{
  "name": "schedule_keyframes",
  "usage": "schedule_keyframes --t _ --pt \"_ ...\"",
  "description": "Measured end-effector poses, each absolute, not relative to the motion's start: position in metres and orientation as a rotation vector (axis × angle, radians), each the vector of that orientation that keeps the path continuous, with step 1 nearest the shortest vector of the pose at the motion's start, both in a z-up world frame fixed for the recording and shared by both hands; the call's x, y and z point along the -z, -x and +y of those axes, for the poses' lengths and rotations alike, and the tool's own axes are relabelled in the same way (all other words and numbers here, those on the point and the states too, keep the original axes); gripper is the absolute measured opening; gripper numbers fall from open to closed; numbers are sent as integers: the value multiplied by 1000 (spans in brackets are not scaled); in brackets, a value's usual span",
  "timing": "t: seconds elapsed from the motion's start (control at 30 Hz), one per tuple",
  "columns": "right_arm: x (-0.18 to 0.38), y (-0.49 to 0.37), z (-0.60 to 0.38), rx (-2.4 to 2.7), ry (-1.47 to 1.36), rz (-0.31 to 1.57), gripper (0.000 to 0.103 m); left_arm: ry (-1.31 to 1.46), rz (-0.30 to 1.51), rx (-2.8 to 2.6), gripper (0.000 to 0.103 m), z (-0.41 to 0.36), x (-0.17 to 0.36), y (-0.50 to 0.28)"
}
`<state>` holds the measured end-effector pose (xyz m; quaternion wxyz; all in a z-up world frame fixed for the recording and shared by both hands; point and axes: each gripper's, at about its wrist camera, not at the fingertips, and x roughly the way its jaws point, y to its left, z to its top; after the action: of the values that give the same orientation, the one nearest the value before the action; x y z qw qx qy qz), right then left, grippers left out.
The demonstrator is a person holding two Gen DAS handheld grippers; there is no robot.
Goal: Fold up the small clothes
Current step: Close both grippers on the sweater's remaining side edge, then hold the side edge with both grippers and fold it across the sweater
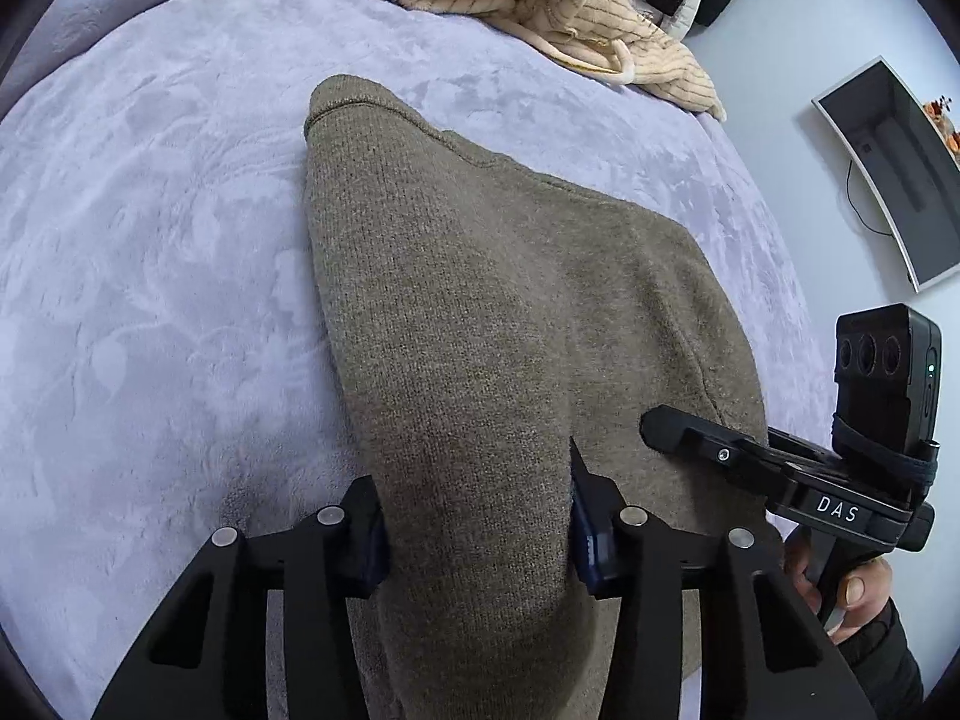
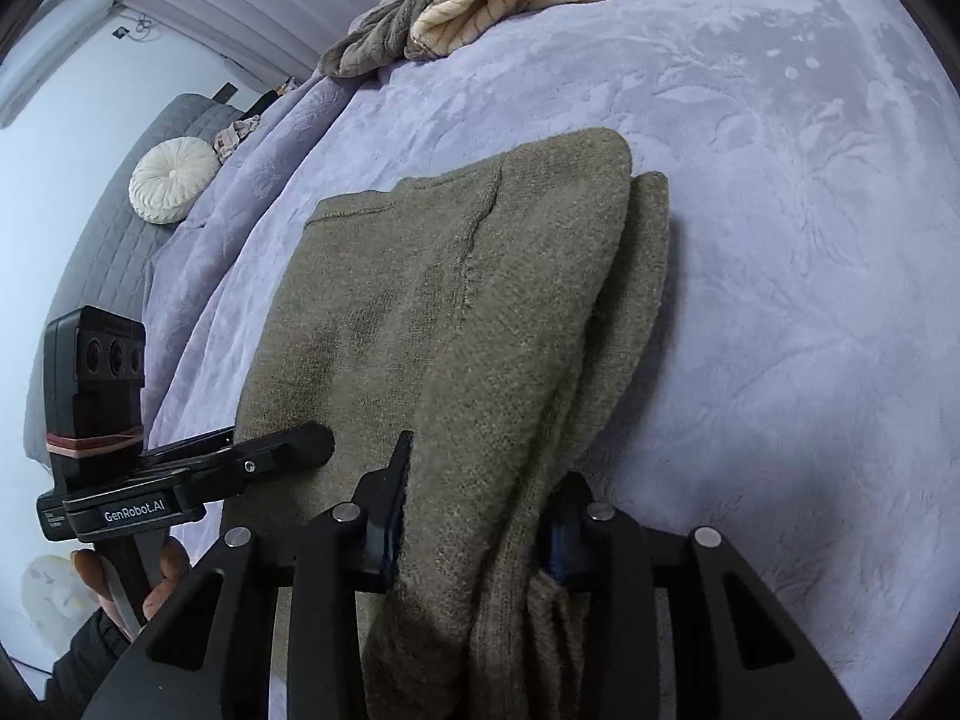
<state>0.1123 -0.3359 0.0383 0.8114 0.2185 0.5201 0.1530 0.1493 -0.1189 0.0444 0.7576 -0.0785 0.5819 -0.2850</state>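
We have a brown knitted sweater [image 1: 480, 300] lying already partly folded on the bed's lavender blanket [image 1: 150, 240], its collar end away from us and its near hem bunched up toward both tools. It looks soft, limp and fairly thick: light enough to lift by an edge, but it will sag and drape wherever we do not support it, and the fuzzy knit should grip the pads rather than slip. We judge the near edge, taken at two well-separated spots, to be the right place to hold it so the fold carries over evenly.

Going left to right, the left tool [image 1: 477, 531] is clenched on a thick gather of the sweater near its left side, cloth filling the whole gap between the pads. The right tool [image 2: 474, 531] is likewise grasping a bunch of the sweater, at the right side where a folded-in sleeve [image 2: 636, 276] stacks several layers. That stack is bulkier, so we expect the inner layers could slide out if we lift quickly.

Around it, the blanket on the left is bare. At the far end of the bed sits a heap of cream striped clothes [image 1: 564, 12] with a grey garment [image 2: 384, 36] beside it, well apart from the sweater, so nothing blocks a fold toward the collar. A round white cushion [image 2: 171, 180] lies off to the far left, clear of our work.
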Motion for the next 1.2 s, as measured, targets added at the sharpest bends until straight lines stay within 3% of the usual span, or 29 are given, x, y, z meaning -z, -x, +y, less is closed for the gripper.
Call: schedule_keyframes --t 0.63,1.2 --pt "-94 -68 -301 -286 -414 1095 33 103 1216 561 46 -98 -90 -102" --pt "-103 -12 -271 -297 -389 1120 33 83 1218 539 46 -74 -99 -41"
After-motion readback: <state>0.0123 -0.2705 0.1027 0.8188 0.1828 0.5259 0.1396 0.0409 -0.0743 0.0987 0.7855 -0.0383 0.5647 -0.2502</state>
